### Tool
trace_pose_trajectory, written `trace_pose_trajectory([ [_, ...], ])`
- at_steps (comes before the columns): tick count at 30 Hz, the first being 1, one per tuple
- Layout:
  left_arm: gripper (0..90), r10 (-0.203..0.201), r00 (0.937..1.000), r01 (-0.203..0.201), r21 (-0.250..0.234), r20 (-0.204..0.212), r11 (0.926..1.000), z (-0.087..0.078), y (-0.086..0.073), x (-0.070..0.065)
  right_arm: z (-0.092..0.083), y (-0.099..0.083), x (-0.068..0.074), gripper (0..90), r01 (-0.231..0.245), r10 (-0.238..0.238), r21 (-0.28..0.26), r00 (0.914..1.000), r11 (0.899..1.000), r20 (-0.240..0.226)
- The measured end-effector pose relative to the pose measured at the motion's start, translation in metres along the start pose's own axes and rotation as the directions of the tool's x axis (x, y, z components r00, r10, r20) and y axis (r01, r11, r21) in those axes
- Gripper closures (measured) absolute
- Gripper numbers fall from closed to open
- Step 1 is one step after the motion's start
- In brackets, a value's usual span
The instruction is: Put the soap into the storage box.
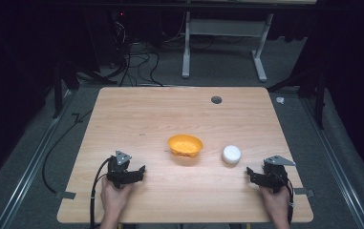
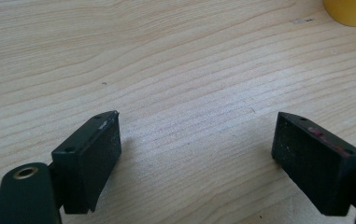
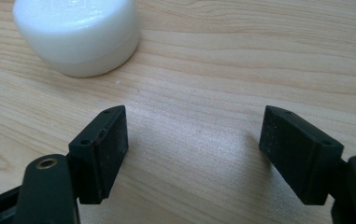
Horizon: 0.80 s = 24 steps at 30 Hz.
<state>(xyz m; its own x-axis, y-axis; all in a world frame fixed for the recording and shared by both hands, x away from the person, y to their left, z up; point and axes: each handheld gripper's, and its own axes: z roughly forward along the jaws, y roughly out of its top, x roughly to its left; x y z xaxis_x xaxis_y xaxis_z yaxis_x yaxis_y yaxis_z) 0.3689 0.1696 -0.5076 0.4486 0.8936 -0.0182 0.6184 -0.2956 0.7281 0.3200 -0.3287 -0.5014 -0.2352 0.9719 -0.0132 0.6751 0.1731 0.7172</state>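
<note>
White lidded jar (image 1: 231, 154), a squat round container, is seen standing on the desk (image 1: 136, 114) just right of the orange bowl (image 1: 185, 145) and near the right gripper (image 1: 254, 173), whose jaws are spread with nothing between them; the left gripper (image 1: 139, 172) is likewise spread and empty over bare wood. It is judged light, rigid and smooth, hence slippery, and is best taken across its straight side wall below the lid.

Bright tabletop, dark surroundings, soft shadows
</note>
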Motion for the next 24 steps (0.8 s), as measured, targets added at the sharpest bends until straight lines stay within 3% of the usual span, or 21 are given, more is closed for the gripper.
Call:
trace_pose_trajectory([
  [24,16.1,0.002,1.0000,-0.002,0.002,0.001,1.0000,-0.0001,0.0001,0.0002,-0.0017,-0.0012,0.0016,25.0,0.007,-0.007,-0.003,0.9999,1.000,-0.016],
])
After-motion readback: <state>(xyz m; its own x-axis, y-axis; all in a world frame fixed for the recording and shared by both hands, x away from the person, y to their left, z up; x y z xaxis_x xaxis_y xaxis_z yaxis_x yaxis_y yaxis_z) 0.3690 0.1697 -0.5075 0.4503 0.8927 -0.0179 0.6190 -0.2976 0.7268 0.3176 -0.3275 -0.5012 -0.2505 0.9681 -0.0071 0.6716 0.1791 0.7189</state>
